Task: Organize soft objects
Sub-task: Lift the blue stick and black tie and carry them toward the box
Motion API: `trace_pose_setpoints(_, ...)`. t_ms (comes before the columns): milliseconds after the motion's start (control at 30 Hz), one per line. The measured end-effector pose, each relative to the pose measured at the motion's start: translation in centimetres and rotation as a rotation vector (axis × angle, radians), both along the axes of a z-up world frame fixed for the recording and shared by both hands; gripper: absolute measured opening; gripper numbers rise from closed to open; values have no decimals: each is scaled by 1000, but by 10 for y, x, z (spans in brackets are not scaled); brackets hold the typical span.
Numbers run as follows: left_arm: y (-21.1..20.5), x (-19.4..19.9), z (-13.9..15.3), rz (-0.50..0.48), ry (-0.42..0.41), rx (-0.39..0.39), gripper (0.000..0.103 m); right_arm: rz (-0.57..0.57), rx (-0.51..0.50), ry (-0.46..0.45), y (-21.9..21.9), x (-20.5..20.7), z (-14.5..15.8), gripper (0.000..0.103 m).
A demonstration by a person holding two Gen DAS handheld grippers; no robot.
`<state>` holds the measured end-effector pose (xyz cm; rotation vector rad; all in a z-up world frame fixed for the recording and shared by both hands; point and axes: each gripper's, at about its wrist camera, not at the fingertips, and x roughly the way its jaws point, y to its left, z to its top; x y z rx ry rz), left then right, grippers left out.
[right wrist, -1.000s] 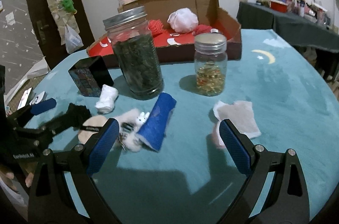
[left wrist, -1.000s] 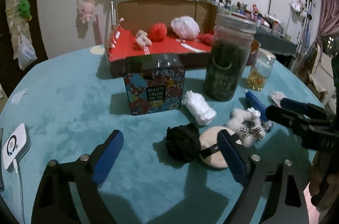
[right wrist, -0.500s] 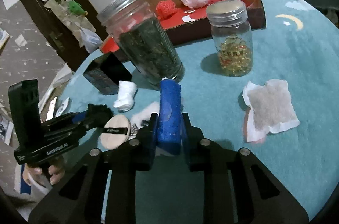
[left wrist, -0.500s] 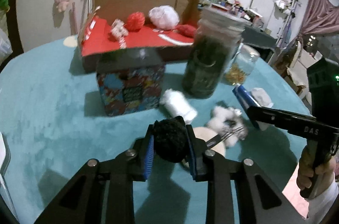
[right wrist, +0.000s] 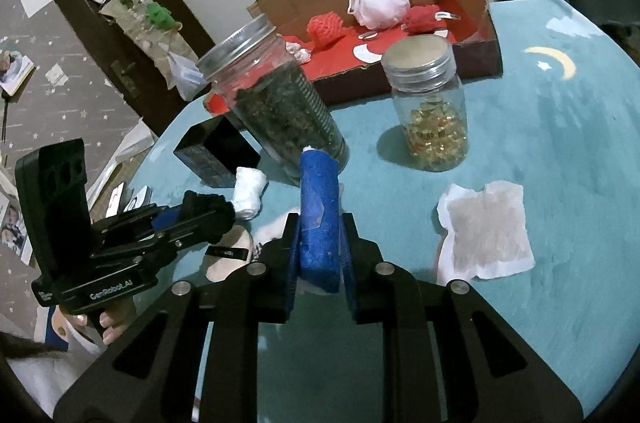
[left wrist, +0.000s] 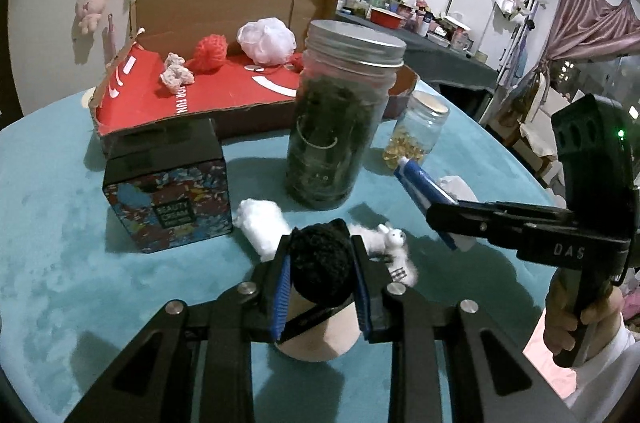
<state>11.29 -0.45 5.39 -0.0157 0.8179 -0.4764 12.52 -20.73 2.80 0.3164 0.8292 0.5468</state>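
My left gripper [left wrist: 320, 265] is shut on a black fuzzy ball [left wrist: 320, 269], held just above a round beige powder puff [left wrist: 320, 339]. My right gripper [right wrist: 319, 235] is shut on a blue sponge roll [right wrist: 319, 219], which also shows as the blue sponge roll [left wrist: 420, 185] at the right of the left wrist view. A white rolled cloth [left wrist: 262, 223] and a small white plush animal [left wrist: 390, 243] lie on the teal table. The open cardboard box [left wrist: 224, 11] at the back holds a red knit ball [left wrist: 210, 51] and a white mesh pouf [left wrist: 266, 41].
A tall jar of dark leaves [left wrist: 340, 119] and a small jar of yellow capsules [right wrist: 434, 115] stand before the box. A patterned cream box [left wrist: 168, 183] sits left of them. A white flat pad [right wrist: 484, 235] lies at the right. A person's hand [left wrist: 576, 315] holds the right gripper.
Both grippers went from wide open to shut, the left on the black ball, the right on the blue roll. Both objects have since risen slightly off the table and both views have tilted.
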Motion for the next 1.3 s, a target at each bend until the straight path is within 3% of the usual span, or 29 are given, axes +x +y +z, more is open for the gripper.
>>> trace_pose_setpoints(700,-14,13,9,-21,10,8,29,15,16,17,-6,5,-3,18)
trace_pose_setpoints(1300,-18,48,31,-47,72,242,29,-66,-66,-8,-28,0,9,18)
